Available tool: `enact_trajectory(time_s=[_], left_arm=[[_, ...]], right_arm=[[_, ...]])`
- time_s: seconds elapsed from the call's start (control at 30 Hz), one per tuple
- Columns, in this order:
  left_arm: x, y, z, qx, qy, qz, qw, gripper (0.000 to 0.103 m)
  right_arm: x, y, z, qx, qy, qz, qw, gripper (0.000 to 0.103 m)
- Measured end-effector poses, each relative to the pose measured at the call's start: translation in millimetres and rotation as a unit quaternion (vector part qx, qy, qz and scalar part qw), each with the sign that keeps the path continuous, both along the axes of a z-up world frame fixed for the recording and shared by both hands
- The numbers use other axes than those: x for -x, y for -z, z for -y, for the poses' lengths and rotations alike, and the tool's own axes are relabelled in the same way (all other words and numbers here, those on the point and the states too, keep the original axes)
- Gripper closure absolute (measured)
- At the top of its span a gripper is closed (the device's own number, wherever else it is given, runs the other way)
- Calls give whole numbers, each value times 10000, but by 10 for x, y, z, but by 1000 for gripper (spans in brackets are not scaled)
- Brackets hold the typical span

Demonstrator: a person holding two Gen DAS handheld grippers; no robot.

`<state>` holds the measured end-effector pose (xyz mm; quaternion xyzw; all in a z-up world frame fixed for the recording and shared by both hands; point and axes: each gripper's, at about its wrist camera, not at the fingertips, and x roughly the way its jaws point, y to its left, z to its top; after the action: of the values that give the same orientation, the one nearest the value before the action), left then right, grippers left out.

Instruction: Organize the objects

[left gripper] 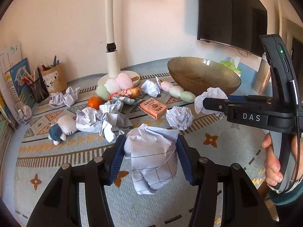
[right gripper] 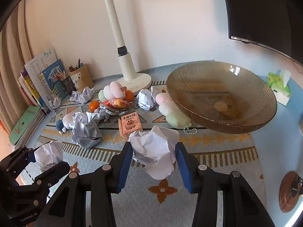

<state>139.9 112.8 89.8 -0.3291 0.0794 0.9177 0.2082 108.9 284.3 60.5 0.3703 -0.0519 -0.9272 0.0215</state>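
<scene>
Gripping crumpled paper in both grippers above the desk's near edge. The left gripper (left gripper: 150,158) is holding a gridded paper ball (left gripper: 151,157) between its blue pads (left gripper: 117,158), fingers closed partway onto it, paper bulging out below and above them. The right gripper (right gripper: 153,158) is pinching a plain white wad (right gripper: 154,151) the same way, pads (right gripper: 124,164) pressing both flanks.

The patterned cloth (right gripper: 217,162) is covering the desk. The amber bowl (right gripper: 265,121) is sitting toward the far right, tissue box (right gripper: 279,88) beyond it near the far right corner. The lamp (right gripper: 130,79) is standing at the far edge, middle. More paper balls are lying loose: a big heap (right gripper: 86,130) left of centre, one (right gripper: 144,99) by the lamp base, another (right gripper: 82,94) toward the pen cups (right gripper: 80,78) at the far left. The pink box (right gripper: 129,124) is lying mid-desk, just beyond the right gripper's wad. Plush dumplings (right gripper: 170,107) are touching the bowl's left rim; a second cluster (right gripper: 111,92) is resting against the lamp base, with oranges (right gripper: 94,106) and a snack packet (right gripper: 115,103) beside it. A small plush toy (right gripper: 65,122) is lying on its side, left of the heap. Books (right gripper: 43,83) are leaning at the far left corner.
</scene>
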Motion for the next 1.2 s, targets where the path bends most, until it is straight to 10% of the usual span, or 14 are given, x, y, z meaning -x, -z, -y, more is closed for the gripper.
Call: enact_trajectory(time_s=[0.4, 0.67, 0.8, 1.2], left_arm=[[587, -753, -753, -90, 481, -766, 9959, 51], [1328, -697, -1458, -174, 546, -562, 9968, 48], [1423, -602, -1589, -251, 466, -702, 9961, 6], [877, -846, -451, -405, -128, -1181, 9921, 1]], right_arm=[[20, -743, -985, 76, 1512, -845, 9849, 56], [400, -539, -1403, 135, 2184, -498, 9745, 56], [484, -454, -1453, 68, 2181, -432, 9750, 34], [225, -650, -858, 162, 1084, -864, 9902, 26]])
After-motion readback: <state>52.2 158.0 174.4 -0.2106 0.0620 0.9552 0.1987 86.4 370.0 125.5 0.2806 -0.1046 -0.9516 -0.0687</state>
